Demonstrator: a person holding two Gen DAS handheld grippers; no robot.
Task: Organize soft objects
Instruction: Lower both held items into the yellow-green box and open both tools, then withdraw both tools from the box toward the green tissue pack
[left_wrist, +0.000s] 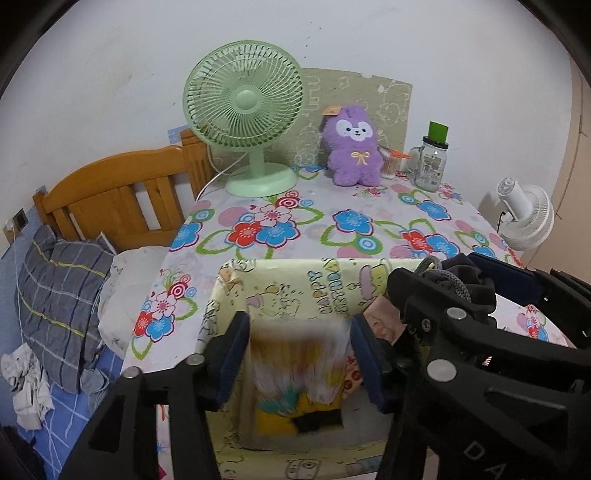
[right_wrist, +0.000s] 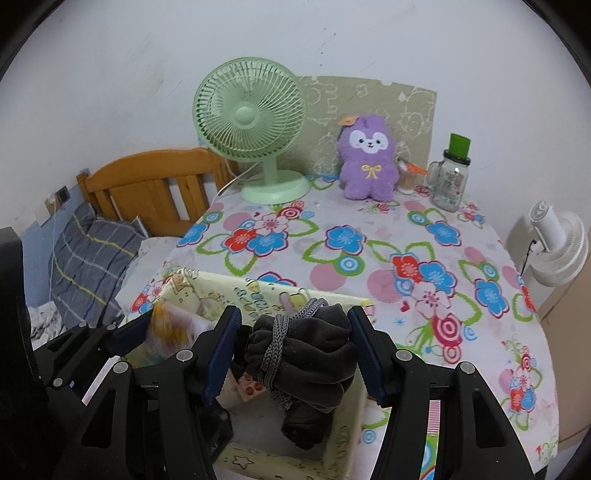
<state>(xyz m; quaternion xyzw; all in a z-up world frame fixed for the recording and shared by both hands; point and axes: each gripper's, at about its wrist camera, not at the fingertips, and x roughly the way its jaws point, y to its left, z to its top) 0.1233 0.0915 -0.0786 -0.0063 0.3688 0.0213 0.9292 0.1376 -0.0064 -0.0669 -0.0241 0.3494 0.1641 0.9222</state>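
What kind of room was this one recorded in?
Most likely a bedroom at home: a wooden bed frame with a checked pillow stands beside a table under a flowered cloth, which holds a green fan and a purple plush toy.

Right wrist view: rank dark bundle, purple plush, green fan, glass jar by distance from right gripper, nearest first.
From the right gripper:
1. Dark bundle, between its fingers, above the box.
2. Green fan, back of table, left of centre.
3. Purple plush, back of table, against the wall panel.
4. Glass jar, back right corner.
Fan and plush are too close to call; the jar looks only slightly farther.
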